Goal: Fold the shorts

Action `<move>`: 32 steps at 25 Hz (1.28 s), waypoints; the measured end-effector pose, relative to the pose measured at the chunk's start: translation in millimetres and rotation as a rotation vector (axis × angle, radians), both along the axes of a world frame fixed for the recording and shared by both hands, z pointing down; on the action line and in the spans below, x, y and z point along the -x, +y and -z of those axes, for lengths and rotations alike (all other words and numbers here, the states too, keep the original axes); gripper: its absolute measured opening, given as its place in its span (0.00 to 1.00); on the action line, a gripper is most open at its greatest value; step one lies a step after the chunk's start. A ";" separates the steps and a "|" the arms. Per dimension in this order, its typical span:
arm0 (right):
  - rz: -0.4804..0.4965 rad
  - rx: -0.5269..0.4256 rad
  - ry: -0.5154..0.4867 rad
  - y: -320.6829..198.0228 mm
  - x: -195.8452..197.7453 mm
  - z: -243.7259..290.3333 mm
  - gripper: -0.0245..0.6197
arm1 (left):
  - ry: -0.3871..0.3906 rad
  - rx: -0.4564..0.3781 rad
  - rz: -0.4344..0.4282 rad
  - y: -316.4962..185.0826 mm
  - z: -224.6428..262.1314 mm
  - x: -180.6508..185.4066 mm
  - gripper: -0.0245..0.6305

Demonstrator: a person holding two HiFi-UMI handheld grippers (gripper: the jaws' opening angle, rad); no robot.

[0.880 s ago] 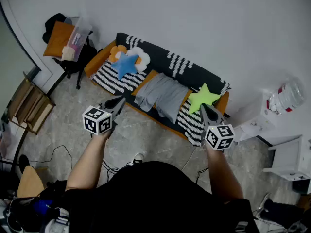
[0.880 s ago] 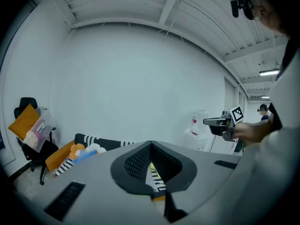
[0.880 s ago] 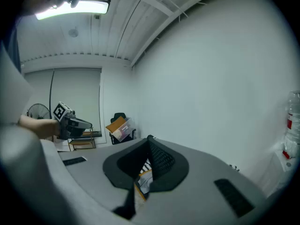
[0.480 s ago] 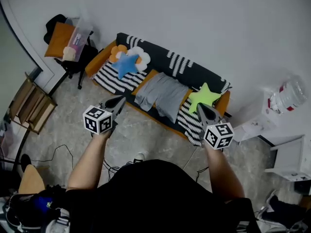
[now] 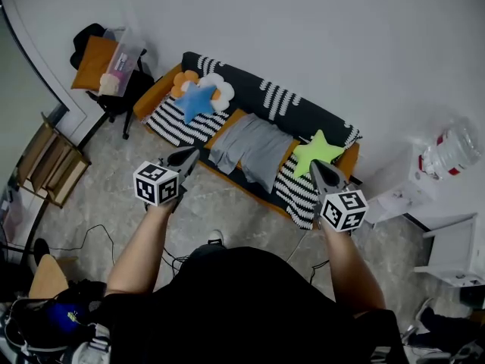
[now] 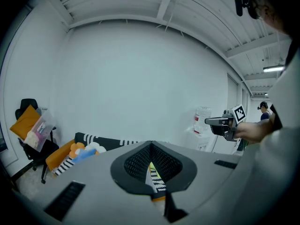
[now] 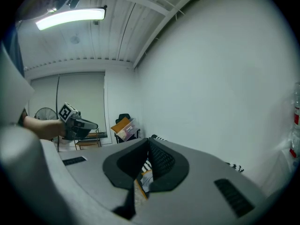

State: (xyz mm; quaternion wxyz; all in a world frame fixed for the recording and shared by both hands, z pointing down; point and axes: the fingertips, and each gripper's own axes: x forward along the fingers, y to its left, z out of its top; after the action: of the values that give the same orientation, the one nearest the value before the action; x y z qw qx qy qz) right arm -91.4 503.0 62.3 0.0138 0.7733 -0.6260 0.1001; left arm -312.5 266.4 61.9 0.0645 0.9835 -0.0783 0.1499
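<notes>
Although the left tool point(image 5: 184, 158) has moved a little up and to the right in the head view since a moment ago, and the right tool point(image 5: 319, 171) hardly at all, both are pressed together and pinch nothing. So the folding has, I judge, not yet begun. The grey shorts point(image 5: 254, 149) lie spread on the sofa point(image 5: 303, 111) at the frame's centre, untouched. Their legs seem to point to the lower left, the long axis crossing the seat.

White wall point(image 5: 364, 44), grey floor point(image 5: 114, 196) (marbled), striped sofa point(image 5: 303, 116)
</notes>
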 end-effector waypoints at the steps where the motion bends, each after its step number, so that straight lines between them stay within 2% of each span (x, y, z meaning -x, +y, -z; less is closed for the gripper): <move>1: -0.003 0.005 0.000 0.4 -2.8 -1.3 0.05 | -0.001 0.002 0.001 -1.1 -1.0 -1.9 0.07; 13: -0.007 0.045 -0.022 -24.2 -24.3 -20.5 0.05 | -0.003 0.039 0.008 -31.6 -23.3 -21.6 0.07; 24: -0.046 0.114 -0.020 -80.3 -57.6 -41.6 0.05 | -0.031 0.069 -0.007 -103.4 -47.1 -51.6 0.07; 32: -0.083 0.133 -0.050 -132.3 -94.6 -53.7 0.05 | -0.057 0.096 -0.027 -162.5 -63.6 -96.7 0.07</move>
State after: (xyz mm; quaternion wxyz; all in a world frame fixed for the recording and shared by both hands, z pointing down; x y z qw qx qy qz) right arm 3.1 370.7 116.0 0.0456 0.7931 -0.5857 0.1612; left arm -215.8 103.9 125.6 0.1071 0.9756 -0.0595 0.1824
